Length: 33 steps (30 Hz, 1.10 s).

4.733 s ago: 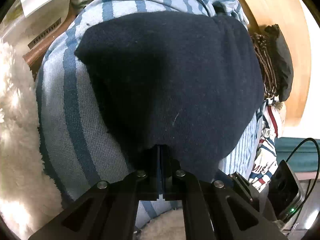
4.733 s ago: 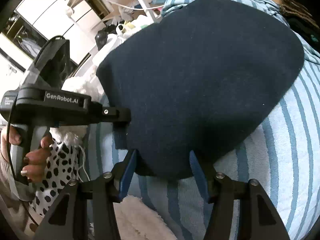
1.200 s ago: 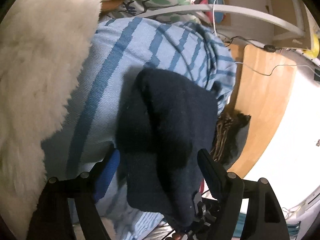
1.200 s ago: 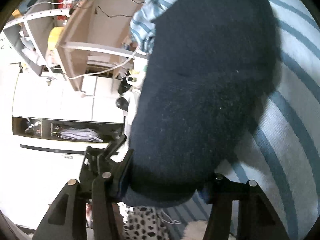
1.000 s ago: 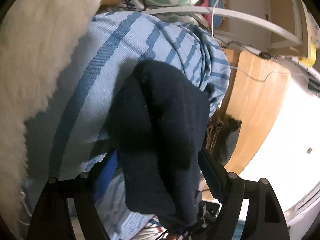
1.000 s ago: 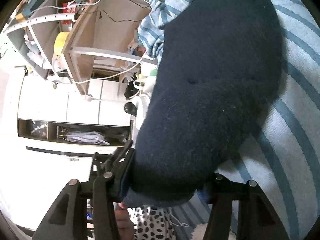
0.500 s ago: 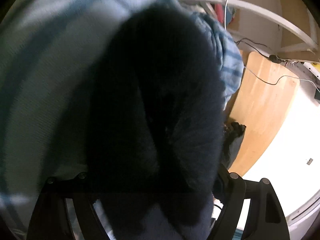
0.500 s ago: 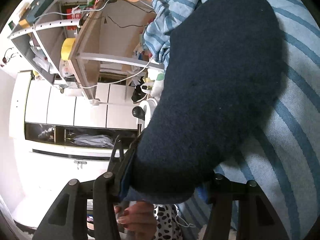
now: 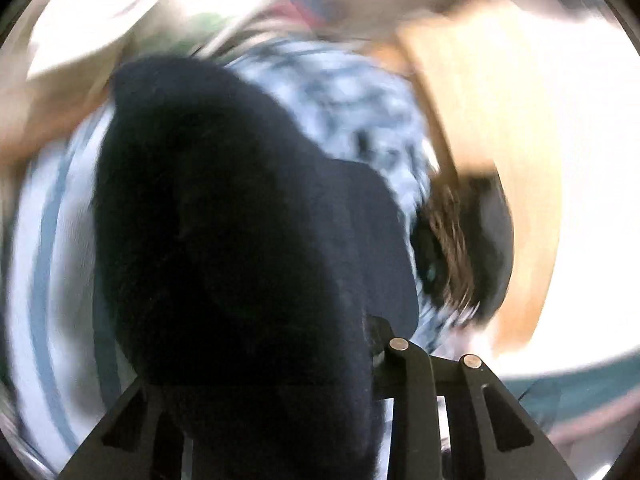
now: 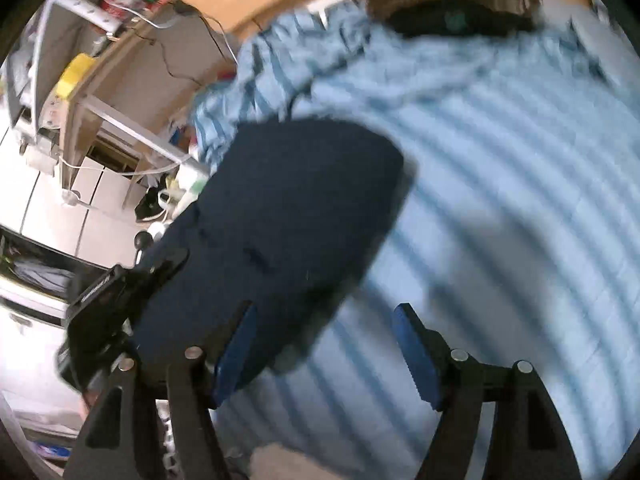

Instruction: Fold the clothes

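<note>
In the left wrist view, much blurred, the dark navy garment point(image 9: 248, 240) fills the centre and lower middle and covers the left gripper point(image 9: 280, 392). Its jaws have just been closing with the cloth between them; I judge they hold it. The cloth's long axis runs from the jaws to the upper left, over the striped blue bedding point(image 9: 360, 120).

In the right wrist view, the garment point(image 10: 280, 220) lies left of centre, against the left pad. The right gripper point(image 10: 324, 348) has just been opening and stands apart, gripping nothing. The left gripper point(image 10: 120, 300) shows at the garment's lower-left edge, so it is nearer. No container shows.

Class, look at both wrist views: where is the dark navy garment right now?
The navy garment fills the left half of the right wrist view, above the blue striped blanket; in the left wrist view it hangs bunched in the left claw.
</note>
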{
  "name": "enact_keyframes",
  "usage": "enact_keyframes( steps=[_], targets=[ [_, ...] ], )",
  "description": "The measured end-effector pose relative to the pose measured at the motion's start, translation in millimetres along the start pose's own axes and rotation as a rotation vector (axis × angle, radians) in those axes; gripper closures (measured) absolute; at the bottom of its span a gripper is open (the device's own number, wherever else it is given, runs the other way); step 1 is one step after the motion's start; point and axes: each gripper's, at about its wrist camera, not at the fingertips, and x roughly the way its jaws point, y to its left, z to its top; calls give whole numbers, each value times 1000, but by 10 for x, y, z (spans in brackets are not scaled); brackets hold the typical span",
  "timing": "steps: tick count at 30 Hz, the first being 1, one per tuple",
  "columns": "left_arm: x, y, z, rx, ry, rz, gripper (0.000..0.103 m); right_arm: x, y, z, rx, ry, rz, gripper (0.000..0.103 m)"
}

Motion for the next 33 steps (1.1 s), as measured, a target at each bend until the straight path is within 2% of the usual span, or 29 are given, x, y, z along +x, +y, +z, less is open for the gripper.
enact_keyframes(
  steps=[6,9,12,17,19,22,24,25,27,29,33],
  targets=[
    [-91,-788,-96,382,-16,2,71,73,59,-3,-56,-16,2,35],
    [-53,-1156,-249,562,6,-4,71,61,-24,-94,-30,-31,-4,35],
    [41,-1555,-471,717,57,-29,71,-57,-285,-241,50,-46,-8,35],
    [319,-2247,-1355,1201,167,31,71,-388,-1088,-625,277,-79,-63,35],
    [506,-2389,-1860,1406,288,66,71,-551,-1411,-811,376,-101,-102,35],
    [853,-2387,-2579,1635,543,165,68,-787,-1801,-1114,501,-122,-146,35],
    [1033,-2266,-2981,1762,670,230,64,-921,-1992,-1311,558,-124,-182,38],
    [1120,-2202,-3179,1823,732,263,60,-948,-2045,-1403,574,-112,-201,36],
    [1158,-2108,-3460,1936,776,301,50,-990,-2140,-1585,601,-85,-239,36],
    [1127,-2086,-3622,2036,766,315,39,-1035,-2220,-1738,633,-78,-266,37],
    [1046,-2083,-3824,2221,700,354,38,-1216,-2357,-1946,719,-117,-264,38]
  ],
)
